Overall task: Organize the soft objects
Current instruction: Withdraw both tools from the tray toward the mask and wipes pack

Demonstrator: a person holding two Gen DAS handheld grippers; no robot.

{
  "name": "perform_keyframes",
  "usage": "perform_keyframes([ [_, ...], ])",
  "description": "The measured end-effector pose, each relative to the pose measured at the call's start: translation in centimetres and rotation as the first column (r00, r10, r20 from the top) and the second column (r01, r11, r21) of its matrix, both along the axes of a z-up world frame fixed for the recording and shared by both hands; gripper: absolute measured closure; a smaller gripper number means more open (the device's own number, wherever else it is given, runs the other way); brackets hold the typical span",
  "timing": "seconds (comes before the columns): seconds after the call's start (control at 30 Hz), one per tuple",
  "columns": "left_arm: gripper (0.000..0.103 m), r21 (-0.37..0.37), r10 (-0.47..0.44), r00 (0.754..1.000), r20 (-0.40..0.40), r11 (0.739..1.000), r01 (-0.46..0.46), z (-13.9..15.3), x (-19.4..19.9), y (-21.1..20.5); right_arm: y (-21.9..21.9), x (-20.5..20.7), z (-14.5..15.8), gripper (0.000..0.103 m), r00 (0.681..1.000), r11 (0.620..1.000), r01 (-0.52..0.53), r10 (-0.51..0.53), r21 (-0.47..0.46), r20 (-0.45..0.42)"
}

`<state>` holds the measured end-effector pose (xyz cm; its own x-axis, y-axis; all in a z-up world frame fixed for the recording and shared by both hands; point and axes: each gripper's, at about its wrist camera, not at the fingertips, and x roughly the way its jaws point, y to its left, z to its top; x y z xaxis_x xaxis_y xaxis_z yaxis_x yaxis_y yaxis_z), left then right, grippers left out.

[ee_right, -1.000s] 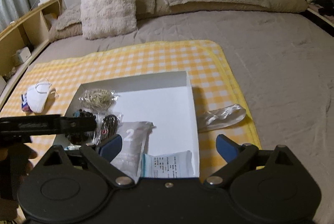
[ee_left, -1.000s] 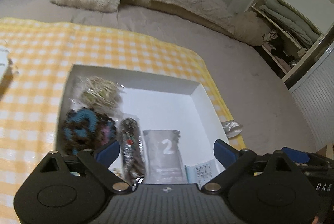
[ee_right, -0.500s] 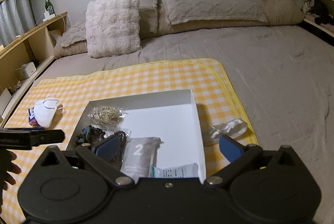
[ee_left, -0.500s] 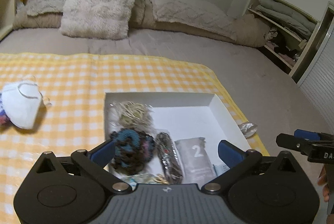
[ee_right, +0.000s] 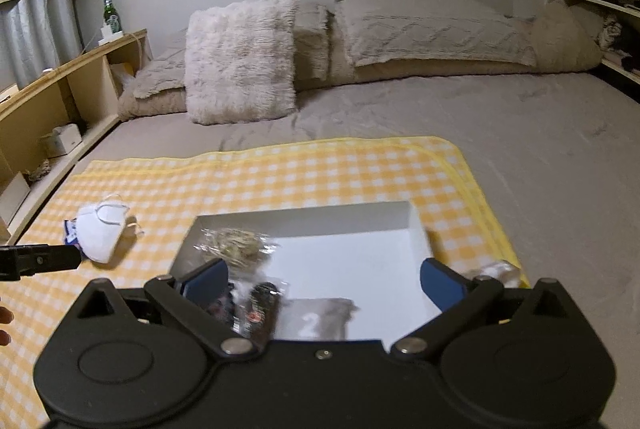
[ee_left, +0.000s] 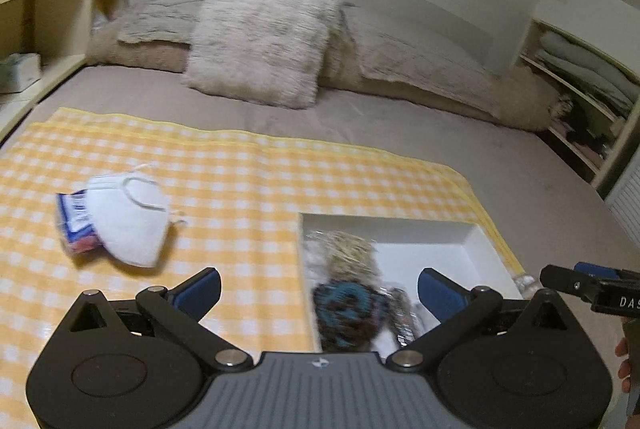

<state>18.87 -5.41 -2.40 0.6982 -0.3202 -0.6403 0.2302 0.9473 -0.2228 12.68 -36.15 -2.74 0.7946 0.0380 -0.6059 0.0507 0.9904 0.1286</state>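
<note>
My left gripper [ee_left: 320, 289] stands open with nothing between its pads, above the left wall of a white box [ee_left: 472, 233]. The box holds a blue and dark knitted scrunchie [ee_left: 346, 309], a bag of pale rubber bands [ee_left: 348, 249] and a dark packet [ee_left: 400, 313]. A white face mask [ee_left: 124, 217] lies on the yellow checked blanket [ee_left: 240, 181], partly over a blue and red packet [ee_left: 74, 225]. My right gripper [ee_right: 323, 281] is open and empty over the box [ee_right: 360, 249], near a grey pouch marked 2 [ee_right: 316, 319]. The mask [ee_right: 100, 237] shows far left.
A crumpled clear wrapper [ee_right: 496, 271] lies just right of the box. The blanket covers a grey bed [ee_right: 520, 149] with a fluffy cushion [ee_right: 240, 61] and pillows at the head. Wooden shelves [ee_right: 48, 89] run along the left, open shelves [ee_left: 580, 89] on the right.
Both grippers drew back from the box and tilted up. The left one swung left, bringing the mask into its view and the box to its right. Its jaws widened slightly.
</note>
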Motion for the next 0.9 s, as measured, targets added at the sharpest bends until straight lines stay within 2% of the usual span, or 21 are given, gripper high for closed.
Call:
perform_keyframes([
  [0.4, 0.0, 0.026, 0.145, 0.989, -0.001, 0.989, -0.145, 0.1, 1.5, 8.0, 7.9, 4.9, 0.0, 0.0, 0.993, 0.993, -0.121, 0.121, 0.012, -0.001],
  [0.77, 0.0, 0.047, 0.267, 0.964, -0.017, 0.963, -0.266, -0.4, 3.2, 15.3, 16.3, 9.4, -0.9, 0.0, 0.97, 0.97, -0.242, 0.242, 0.005, -0.021],
  [0.9, 0.0, 0.058, 0.305, 0.952, -0.026, 0.951, -0.303, -1.0, 4.2, 17.4, 19.2, 11.0, -1.6, 0.0, 0.964, 0.965, -0.262, 0.263, 0.031, -0.033],
])
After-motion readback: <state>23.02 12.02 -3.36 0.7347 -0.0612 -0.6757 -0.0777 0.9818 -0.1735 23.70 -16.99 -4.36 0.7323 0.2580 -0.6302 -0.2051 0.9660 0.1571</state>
